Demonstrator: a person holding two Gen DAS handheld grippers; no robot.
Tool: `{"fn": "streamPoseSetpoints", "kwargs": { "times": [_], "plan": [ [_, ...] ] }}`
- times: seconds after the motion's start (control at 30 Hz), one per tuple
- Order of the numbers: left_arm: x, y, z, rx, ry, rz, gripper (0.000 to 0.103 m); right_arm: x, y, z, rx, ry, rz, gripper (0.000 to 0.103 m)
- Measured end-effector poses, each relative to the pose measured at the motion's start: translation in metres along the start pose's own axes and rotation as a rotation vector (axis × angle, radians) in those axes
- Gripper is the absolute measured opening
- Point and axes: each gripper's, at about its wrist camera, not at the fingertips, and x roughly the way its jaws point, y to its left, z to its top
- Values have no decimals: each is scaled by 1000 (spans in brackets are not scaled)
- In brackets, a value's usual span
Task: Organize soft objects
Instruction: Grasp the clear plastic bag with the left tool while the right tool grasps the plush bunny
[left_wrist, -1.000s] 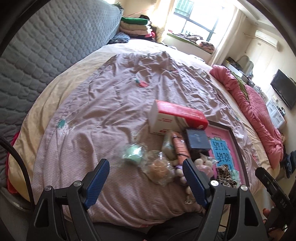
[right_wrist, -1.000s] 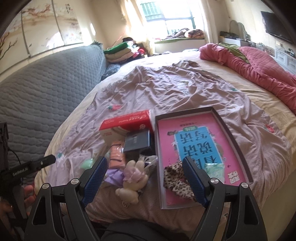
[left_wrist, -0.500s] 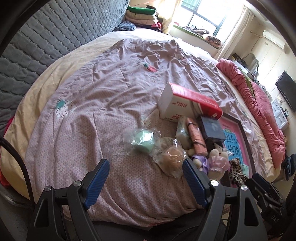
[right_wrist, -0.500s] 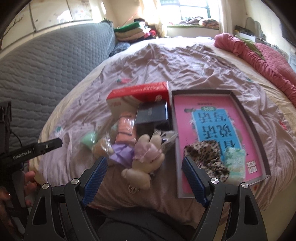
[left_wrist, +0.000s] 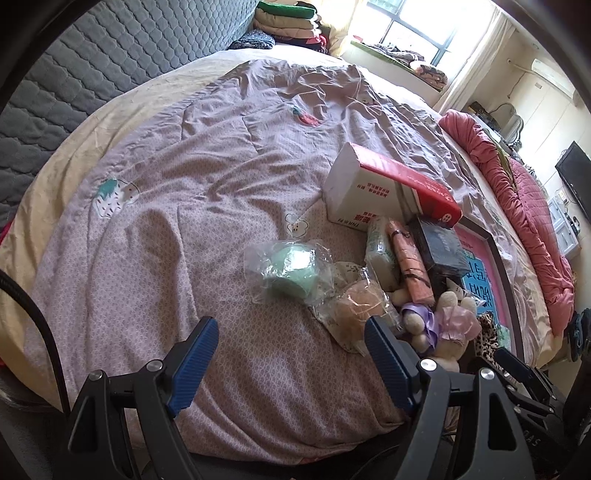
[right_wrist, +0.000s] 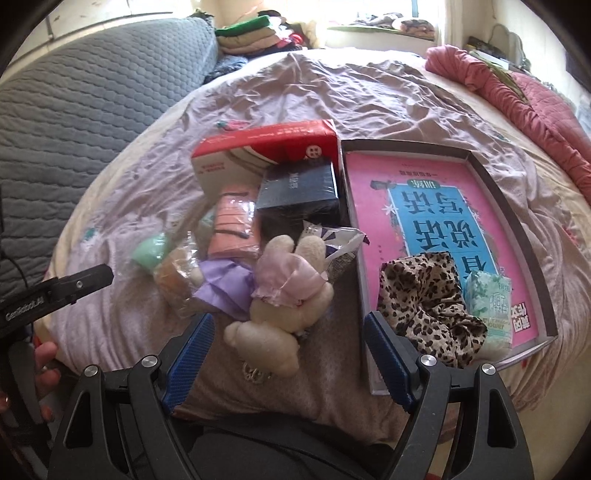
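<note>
Soft things lie in a heap on the bed. A plush bunny (right_wrist: 280, 306) in pink and purple cloth lies just ahead of my right gripper (right_wrist: 286, 360), which is open and empty. A green puff in a clear bag (left_wrist: 293, 271) and a tan puff in a bag (left_wrist: 360, 308) lie just ahead of my left gripper (left_wrist: 291, 363), also open and empty. A pink-lined box lid (right_wrist: 513, 206) holds a leopard scrunchie (right_wrist: 428, 299) and a tissue pack (right_wrist: 489, 306). The bunny also shows in the left wrist view (left_wrist: 439, 328).
A red and white carton (left_wrist: 384, 192), a dark blue box (right_wrist: 299, 188), a pink folded pack (right_wrist: 232, 225) and a crinkled wrapper (right_wrist: 341, 245) crowd the heap. A red quilt (right_wrist: 528, 99) lies at the right. A grey padded headboard (left_wrist: 74, 74) stands at the left.
Both grippers have moved forward and tilted down toward the heap. The bunny and the bagged puffs now sit closer to the fingertips. Nothing has been gripped.
</note>
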Motion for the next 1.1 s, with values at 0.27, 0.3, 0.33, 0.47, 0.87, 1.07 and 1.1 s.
{"fn": "streamPoseSetpoints", "kwargs": {
  "times": [0.27,0.3,0.33,0.47,0.87,1.07,1.1],
  "plan": [
    [18,3,4,-24,-5,2,81,23,0,6,19,19,-24,81],
    [20,3,5,-23,-6,2,81,26,2,7,12,24,-28,79],
    [23,3,7,-23,-4,8,81,29,4,7,5,29,-30,78],
    [32,5,11,-31,-5,15,81,41,11,8,-26,45,-51,59],
    [67,18,27,-64,27,14,81,51,-1,10,13,44,30,51],
    [78,15,32,-48,27,-15,77,45,-5,10,36,21,63,49],
    [80,14,31,-47,30,-26,71,43,-5,10,37,14,67,48]
  ]
}}
